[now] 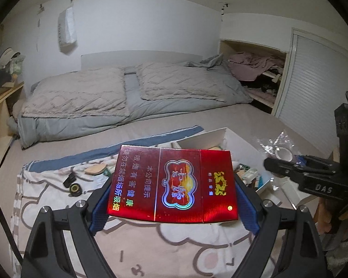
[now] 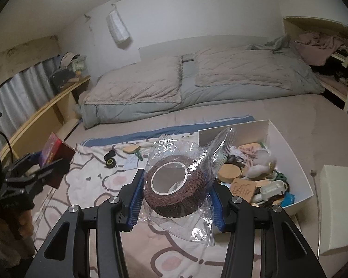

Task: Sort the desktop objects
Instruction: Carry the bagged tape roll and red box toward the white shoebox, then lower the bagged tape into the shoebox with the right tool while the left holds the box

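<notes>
Red cigarette pack (image 1: pixel 172 185) is being clamped widely by the left gripper (image 1: pixel 172 199) while the right gripper (image 2: pixel 176 190), half-closed, is gripping a bagged brown tape roll (image 2: pixel 174 190), both likely needing lowering into the white bin (image 2: pixel 290 143) at right.

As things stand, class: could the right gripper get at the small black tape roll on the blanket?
Probably not: the right gripper is shut on a wrapped brown roll, though nothing stands over the black tape roll.

The red cigarette pack (image 1: pixel 172 184) blocks most of the white bin (image 1: pixel 206 139) behind it. The wrapped brown roll (image 2: pixel 175 191) covers the bin's near left corner; the white shoebox (image 2: pixel 338 208) is cropped at right.
</notes>
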Tool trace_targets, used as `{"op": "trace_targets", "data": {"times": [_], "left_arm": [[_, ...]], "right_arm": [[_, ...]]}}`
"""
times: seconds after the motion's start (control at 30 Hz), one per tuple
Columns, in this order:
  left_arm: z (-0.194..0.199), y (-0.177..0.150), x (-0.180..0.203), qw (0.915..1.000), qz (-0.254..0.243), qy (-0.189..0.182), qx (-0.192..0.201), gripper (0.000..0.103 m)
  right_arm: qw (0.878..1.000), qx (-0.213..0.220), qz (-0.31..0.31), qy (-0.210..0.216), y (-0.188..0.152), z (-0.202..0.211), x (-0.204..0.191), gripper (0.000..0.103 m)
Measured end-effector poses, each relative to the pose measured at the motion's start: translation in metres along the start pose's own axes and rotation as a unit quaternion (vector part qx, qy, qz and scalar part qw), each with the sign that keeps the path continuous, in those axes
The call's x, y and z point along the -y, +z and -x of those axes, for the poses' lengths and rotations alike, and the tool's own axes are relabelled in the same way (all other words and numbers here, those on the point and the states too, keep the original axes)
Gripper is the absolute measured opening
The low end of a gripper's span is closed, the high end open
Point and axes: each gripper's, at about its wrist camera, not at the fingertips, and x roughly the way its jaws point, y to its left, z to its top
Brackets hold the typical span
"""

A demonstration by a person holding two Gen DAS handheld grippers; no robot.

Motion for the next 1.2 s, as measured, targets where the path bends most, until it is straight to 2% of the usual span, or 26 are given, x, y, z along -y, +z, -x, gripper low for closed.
{"op": "trace_targets", "data": {"times": [0.33,0.57,0.87,1.2], "left_arm": [[-0.021,0.014,0.036,0.9998,-0.001,-0.020,0.007,0.091],[-0.053,0.013,0.061,0.9997,-0.004,-0.023,0.008,0.091],[-0.093,0.006,0.092,0.9984,0.000,-0.056,-0.011,0.091],[-0.122,0.002,0.101,0.9974,0.007,-0.062,-0.036,0.091]], "right_arm": [[0.998,0.023,-0.044,-0.029,0.016,-0.003,0.031,0.050],[0.997,0.011,-0.065,-0.046,0.013,-0.018,0.057,0.050],[0.994,0.001,-0.091,-0.069,0.009,-0.028,0.089,0.050],[0.989,-0.008,-0.112,-0.098,0.010,-0.044,0.118,0.050]]}}
